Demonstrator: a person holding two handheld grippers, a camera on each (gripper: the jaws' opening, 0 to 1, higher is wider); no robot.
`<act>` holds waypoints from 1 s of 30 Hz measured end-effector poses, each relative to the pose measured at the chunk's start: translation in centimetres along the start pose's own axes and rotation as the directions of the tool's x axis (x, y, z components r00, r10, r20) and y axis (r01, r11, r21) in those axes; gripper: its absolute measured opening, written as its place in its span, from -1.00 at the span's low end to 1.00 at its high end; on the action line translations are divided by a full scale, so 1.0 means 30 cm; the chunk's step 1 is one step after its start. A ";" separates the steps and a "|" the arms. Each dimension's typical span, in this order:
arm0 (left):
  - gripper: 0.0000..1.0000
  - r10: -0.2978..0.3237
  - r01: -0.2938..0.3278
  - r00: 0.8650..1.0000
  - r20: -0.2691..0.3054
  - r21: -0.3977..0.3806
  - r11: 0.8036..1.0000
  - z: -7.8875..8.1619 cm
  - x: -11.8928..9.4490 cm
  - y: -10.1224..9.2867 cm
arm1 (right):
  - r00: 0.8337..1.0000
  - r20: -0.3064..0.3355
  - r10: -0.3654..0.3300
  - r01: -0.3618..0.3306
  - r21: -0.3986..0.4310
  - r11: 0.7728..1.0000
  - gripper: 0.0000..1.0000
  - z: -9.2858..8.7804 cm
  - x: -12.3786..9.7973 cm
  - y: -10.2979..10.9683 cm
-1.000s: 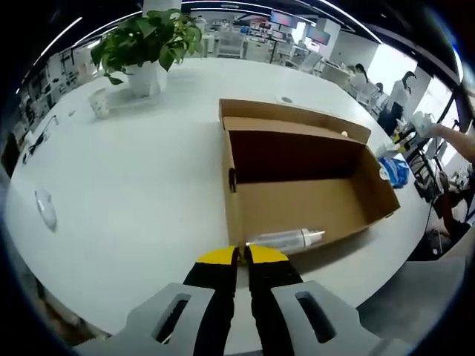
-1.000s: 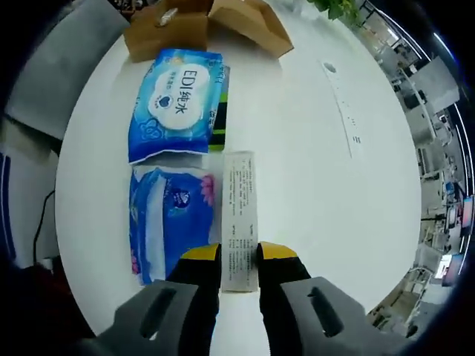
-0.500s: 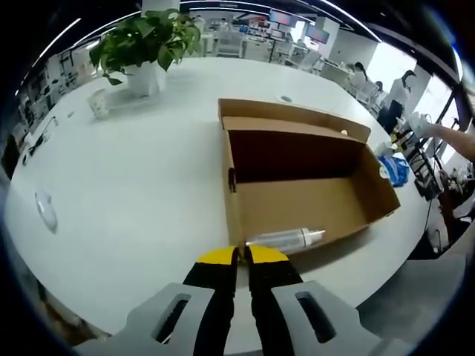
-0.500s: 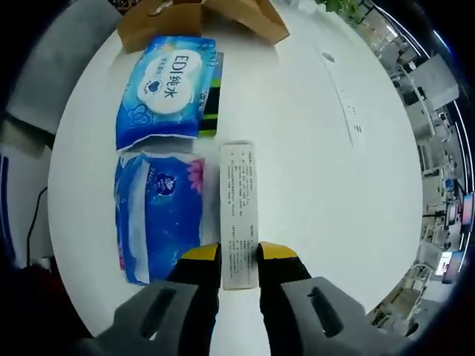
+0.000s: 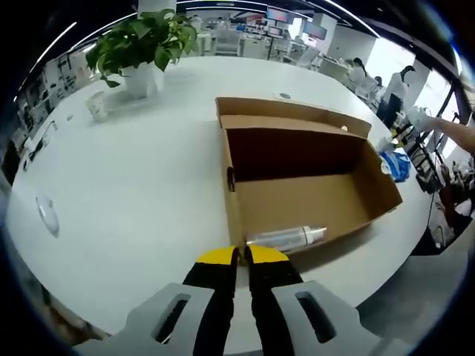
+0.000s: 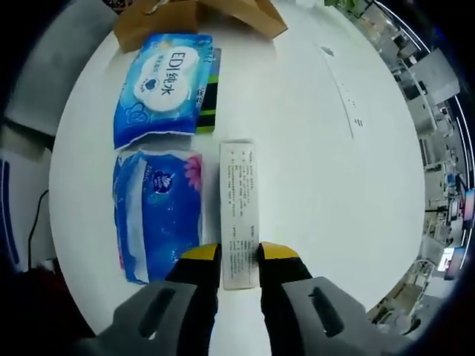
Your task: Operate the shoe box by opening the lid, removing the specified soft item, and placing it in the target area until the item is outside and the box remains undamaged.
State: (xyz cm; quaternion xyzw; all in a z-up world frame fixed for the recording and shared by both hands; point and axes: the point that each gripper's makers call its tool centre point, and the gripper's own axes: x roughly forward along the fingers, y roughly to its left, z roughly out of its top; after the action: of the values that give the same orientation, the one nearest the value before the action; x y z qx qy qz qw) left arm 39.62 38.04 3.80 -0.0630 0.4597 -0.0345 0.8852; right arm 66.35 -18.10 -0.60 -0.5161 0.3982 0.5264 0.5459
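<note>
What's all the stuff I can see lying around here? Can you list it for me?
Shoe box: one, brown cardboard, open on the table.
Bottle: one, silvery, lying inside the box.
Potted plant: one, green, far side of table.
Paper cup: one, white, near the plant.
Wipes packs: two, blue, side by side on the table.
Slim carton: one, white, between the right tool's jaws.
Table: one, white.
Left tool: black and yellow, jaws together.
Right tool: black and yellow.
</note>
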 end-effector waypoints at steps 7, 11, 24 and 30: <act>-0.93 0.001 -0.001 1.000 0.005 0.012 1.000 -0.001 -0.001 -0.001 | 1.000 -0.010 -0.011 0.011 0.011 1.000 -0.63 -0.009 0.000 -0.007; -0.92 0.000 0.000 1.000 0.008 0.000 1.000 -0.001 -0.002 0.000 | 1.000 -0.008 -0.022 0.022 0.013 1.000 -0.62 -0.009 -0.007 -0.011; -0.76 0.000 -0.003 0.999 0.046 0.072 0.997 0.056 -0.056 0.008 | 0.994 0.047 -0.102 0.099 0.068 0.993 -0.38 0.051 -0.089 -0.021; -0.67 -0.040 0.030 0.998 0.056 0.170 0.985 0.098 -0.076 -0.025 | 0.986 0.091 -0.139 0.128 0.117 0.985 -0.25 0.098 -0.145 -0.006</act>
State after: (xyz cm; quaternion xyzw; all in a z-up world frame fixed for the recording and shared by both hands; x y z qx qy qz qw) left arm 40.70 37.81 7.42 0.0033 0.4273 -0.0869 0.8999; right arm 65.66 -15.92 4.12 -0.4836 0.3640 0.4906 0.6268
